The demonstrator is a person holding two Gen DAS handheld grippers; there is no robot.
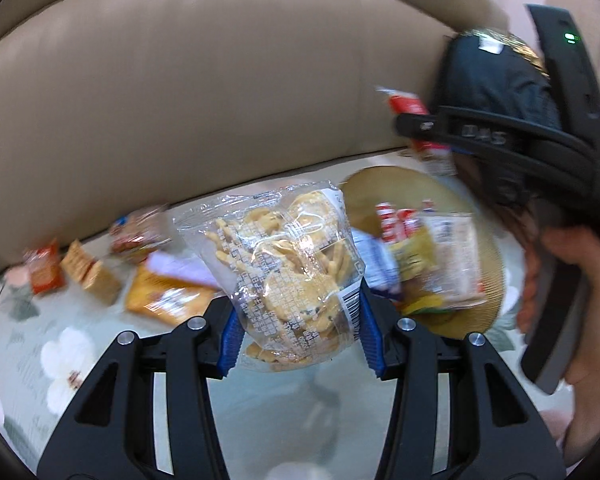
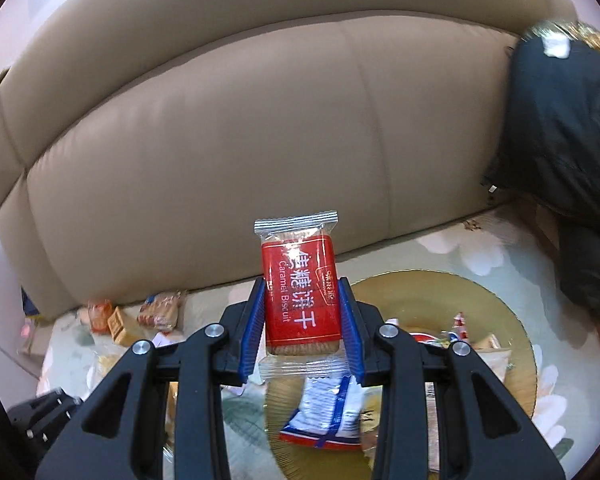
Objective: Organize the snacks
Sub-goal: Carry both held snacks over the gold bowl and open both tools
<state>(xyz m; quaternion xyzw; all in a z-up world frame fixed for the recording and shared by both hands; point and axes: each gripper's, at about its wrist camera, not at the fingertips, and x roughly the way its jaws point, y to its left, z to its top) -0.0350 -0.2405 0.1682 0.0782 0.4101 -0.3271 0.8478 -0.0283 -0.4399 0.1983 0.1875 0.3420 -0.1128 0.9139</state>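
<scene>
The left gripper (image 1: 298,330) is pinching a clear cracker bag (image 1: 288,268) just before the gold plate (image 2: 500,312). The right gripper (image 2: 302,330) is clamping a red caramel biscuit packet (image 2: 298,292) above that plate; loose snacks (image 1: 100,268) are lying beyond, left.

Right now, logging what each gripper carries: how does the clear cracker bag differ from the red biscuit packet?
The clear cracker bag is see-through and crumpled, showing loose pale crackers; the red biscuit packet has a red label reading Caramel Biscuit. The bag is bulging and bulky; the packet is a neat flat rectangle. The left gripper holds the bag, the right gripper the packet. Both are lifted, pinched between blue pads.
</scene>
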